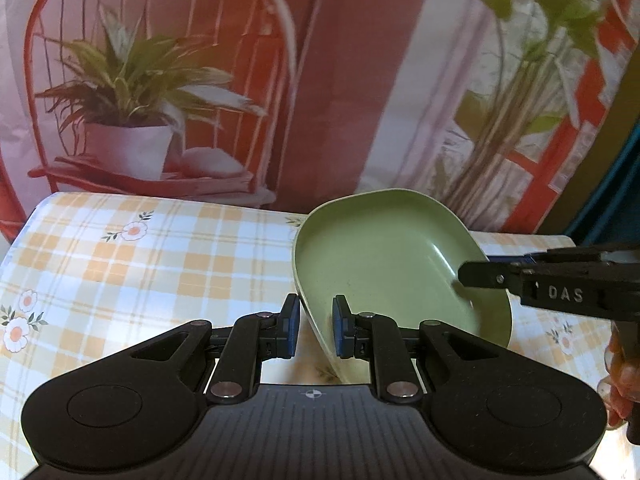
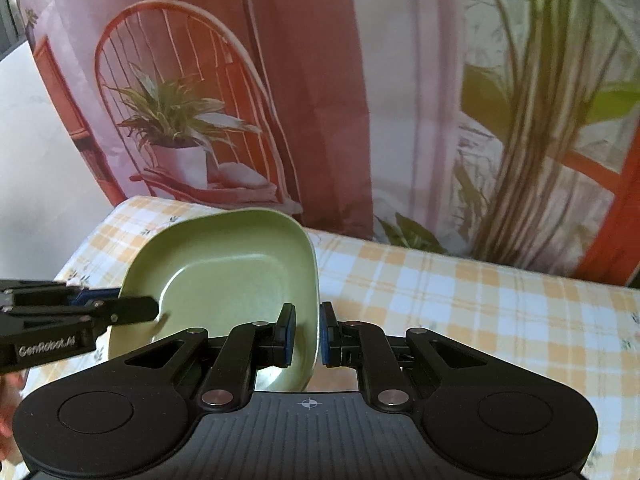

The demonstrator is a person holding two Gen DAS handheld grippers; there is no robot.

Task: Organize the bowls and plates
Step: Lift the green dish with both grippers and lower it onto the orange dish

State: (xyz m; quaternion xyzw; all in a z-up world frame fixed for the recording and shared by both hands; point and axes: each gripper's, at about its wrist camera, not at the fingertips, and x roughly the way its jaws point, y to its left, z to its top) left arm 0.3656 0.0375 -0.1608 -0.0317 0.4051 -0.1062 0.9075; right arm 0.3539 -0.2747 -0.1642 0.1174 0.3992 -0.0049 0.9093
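A pale green, square-ish bowl (image 1: pixel 384 264) with rounded corners hangs between my two grippers over the checked tablecloth (image 1: pixel 140 272), its inside tipped toward the cameras. My left gripper (image 1: pixel 316 328) is shut on the bowl's near left rim, one blue pad on each side of the wall. From the right, my right gripper (image 1: pixel 476 274) reaches over the opposite rim. In the right wrist view the right gripper (image 2: pixel 308 332) is shut on the bowl's (image 2: pixel 232 272) right wall. The left gripper (image 2: pixel 148 308) holds the left rim there.
The table's far edge (image 1: pixel 168 200) meets a printed backdrop (image 1: pixel 328 80) showing a red chair and potted plants. The yellow-and-white cloth (image 2: pixel 480 312) stretches out to the right of the bowl. A person's hand (image 1: pixel 616 376) shows at the right edge.
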